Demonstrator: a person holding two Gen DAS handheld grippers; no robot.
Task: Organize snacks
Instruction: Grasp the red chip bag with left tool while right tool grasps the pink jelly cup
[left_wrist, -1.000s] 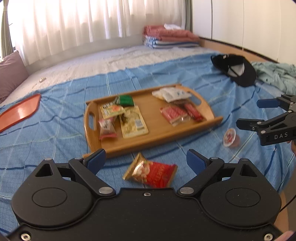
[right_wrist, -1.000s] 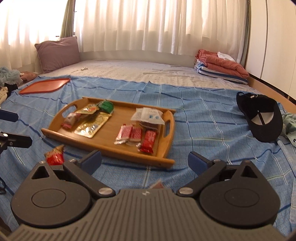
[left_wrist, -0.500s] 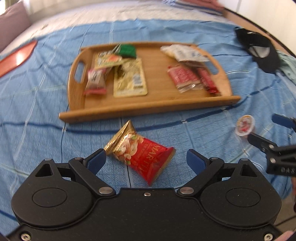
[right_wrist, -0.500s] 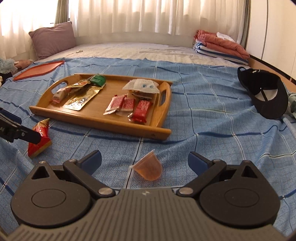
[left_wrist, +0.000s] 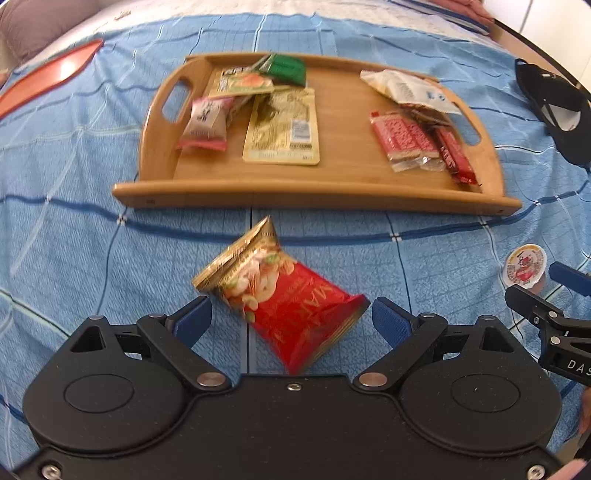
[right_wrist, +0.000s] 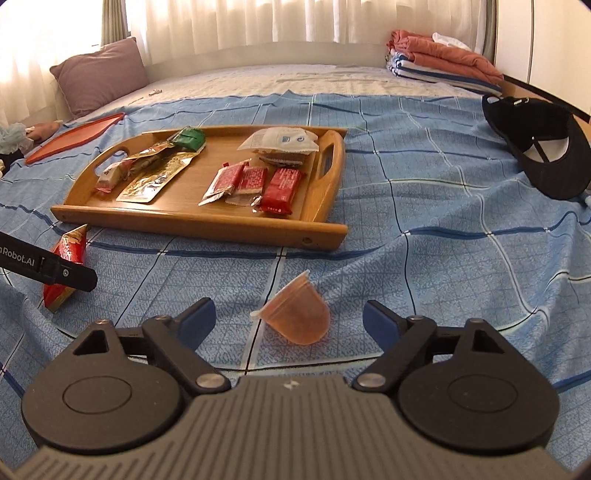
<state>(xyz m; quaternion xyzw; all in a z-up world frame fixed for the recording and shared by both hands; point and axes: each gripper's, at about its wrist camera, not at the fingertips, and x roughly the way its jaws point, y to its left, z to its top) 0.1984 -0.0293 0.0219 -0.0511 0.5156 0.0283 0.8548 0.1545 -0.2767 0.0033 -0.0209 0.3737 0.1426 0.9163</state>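
Left tool (left_wrist: 291, 319) spread around red nut bag (left_wrist: 286, 304), right tool (right_wrist: 289, 319) spread around jelly cup (right_wrist: 299, 317), both blurred.

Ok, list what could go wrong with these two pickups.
1. The jelly cup lies tipped on soft bedding between the open right gripper; it is rounded, so closing may squirt it sideways.
2. The red nut bag lies slanted across the open left gripper, so the fingers may catch only a corner.
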